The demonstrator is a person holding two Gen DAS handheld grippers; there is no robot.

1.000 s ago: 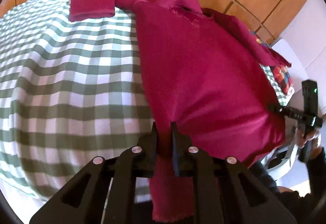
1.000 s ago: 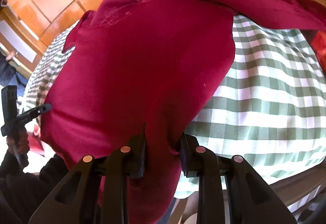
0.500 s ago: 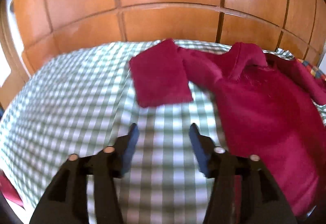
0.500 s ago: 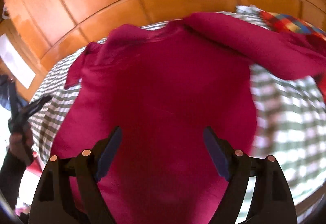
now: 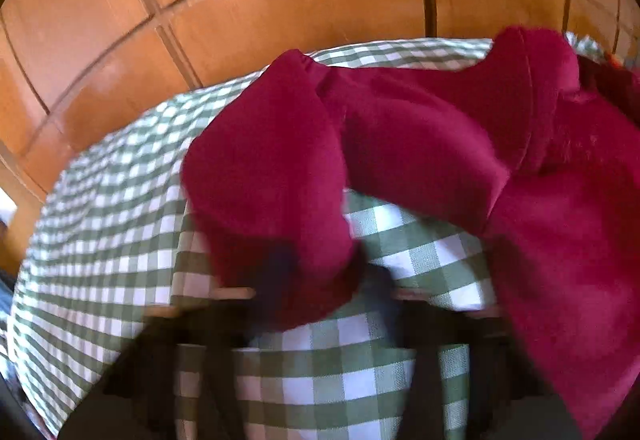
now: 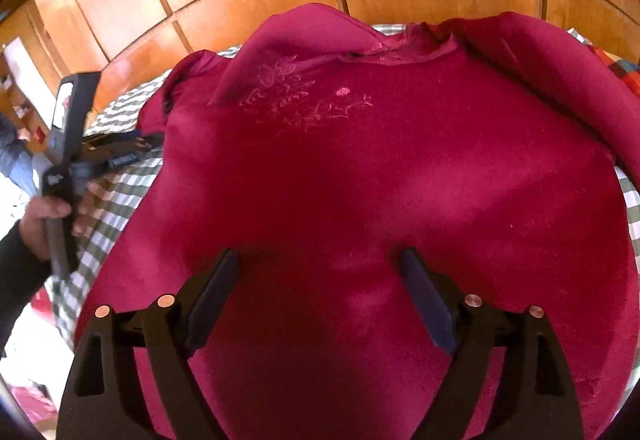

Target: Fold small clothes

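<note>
You've let go of the hem w/ both tongs: right tongs (image 6: 320,296) wide over the red top (image 6: 380,180) flat on the checked worktop (image 5: 120,240), left tongs (image 5: 320,292) blurred at the sleeve (image 5: 272,176), can't tell spread, so sleeve fold's prob next.

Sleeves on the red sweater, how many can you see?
2. The left sleeve lies bent over the checked cloth by the left tongs; the right sleeve runs along the sweater's right side.

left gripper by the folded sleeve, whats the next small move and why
Probably close the left gripper on the sleeve end. That end lies between its blurred fingers, folded on the checked cloth. The right gripper hangs open over the sweater body, holding nothing.
</note>
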